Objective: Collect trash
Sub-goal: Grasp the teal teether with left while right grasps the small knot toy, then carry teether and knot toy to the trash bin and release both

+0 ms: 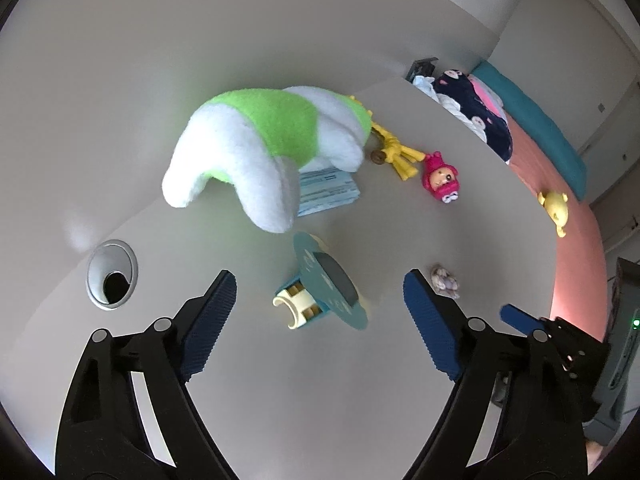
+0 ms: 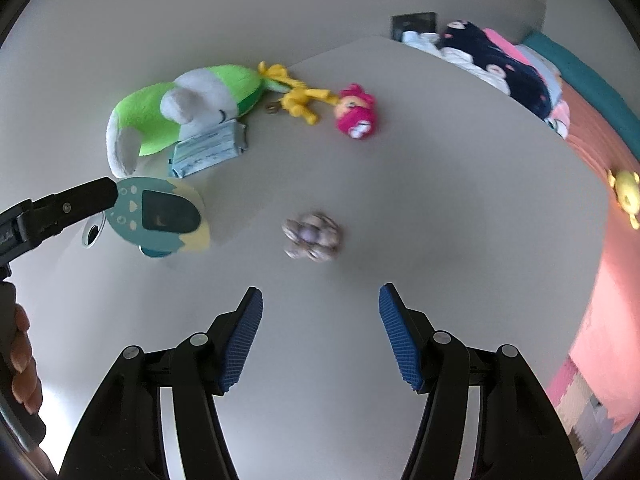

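L gripper (image 1: 318, 316): jaws apart, empty, over the clock (image 1: 324, 290).
R gripper (image 2: 320, 338): jaws apart, empty, aimed at the wad (image 2: 312, 236).
Wad: crumpled trash, loose on bench (image 2: 440, 200), ahead of R jaws, not btwn them yet; right of clock.
Nearby: plush (image 1: 256, 148), tissue pack (image 1: 326, 192), pink toy (image 1: 440, 180) farther back.
Risk: wad light, jaw tip may nudge it away before closing.
Risk 2: L jaws near clock, could grab non-trash or tip it.
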{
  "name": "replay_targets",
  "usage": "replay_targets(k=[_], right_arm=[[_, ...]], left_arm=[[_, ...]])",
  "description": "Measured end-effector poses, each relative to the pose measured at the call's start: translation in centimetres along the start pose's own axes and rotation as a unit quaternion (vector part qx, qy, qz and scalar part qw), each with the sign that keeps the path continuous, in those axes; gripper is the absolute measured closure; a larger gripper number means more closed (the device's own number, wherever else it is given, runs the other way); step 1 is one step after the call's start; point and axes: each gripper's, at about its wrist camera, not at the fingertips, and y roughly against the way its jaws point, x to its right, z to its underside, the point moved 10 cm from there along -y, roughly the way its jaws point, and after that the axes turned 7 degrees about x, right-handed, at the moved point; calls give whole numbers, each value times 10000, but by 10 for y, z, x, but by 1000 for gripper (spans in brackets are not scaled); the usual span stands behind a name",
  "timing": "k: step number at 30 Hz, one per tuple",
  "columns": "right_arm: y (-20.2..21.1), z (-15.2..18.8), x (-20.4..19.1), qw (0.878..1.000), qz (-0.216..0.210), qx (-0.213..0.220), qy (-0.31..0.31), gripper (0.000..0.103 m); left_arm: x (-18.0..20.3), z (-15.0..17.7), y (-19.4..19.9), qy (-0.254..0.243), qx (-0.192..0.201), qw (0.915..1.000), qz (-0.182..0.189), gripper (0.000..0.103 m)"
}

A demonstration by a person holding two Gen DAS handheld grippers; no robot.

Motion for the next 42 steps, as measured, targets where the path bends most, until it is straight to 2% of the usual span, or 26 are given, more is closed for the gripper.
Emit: replay_targets(k=[2,4,7,8,9,10,11,14,17,24,30,42], right_arm=[[-8,-5,-3,9999,71,-34,71,40],[-15,-7,-5,9998,127,-49,122,44],[-25,-11,-6,9995,234,-108,187,53],[-29,-11,-6,9993,270,-135,221,56],[-32,-12,-6,9991,303,-158,267,62],[-35,-12,-6,9988,335,-179,301,66],[-37,-11,-6,9986,368,-201,325,74],[-43,-10,-4,9979,458,-230,404,86],[-40,-9,-3,9986,372,-187,328,92],[-12,-11,7,9994,288,50,159,92],[24,-4,30,9989,385,272,-24,92],[106,63,150,9899,953,556,-891,92]], left_arm=[[0,0,-6,47,-51,10000,60,31],[0,0,-14,158,-169,9996,187,61],[1,4,-28,364,-381,9979,383,81],[1,5,-31,384,-400,9977,382,84],[0,5,-34,390,-363,9979,358,93],[1,5,-34,386,-325,9980,388,96],[2,5,-34,400,-294,9977,469,97],[3,3,-33,397,-207,9977,513,99],[9,-3,-25,186,55,9987,471,102],[42,-10,1,-326,343,9973,559,102],[88,-9,26,-711,499,9937,703,102],[219,43,46,-1607,447,9788,1187,102]])
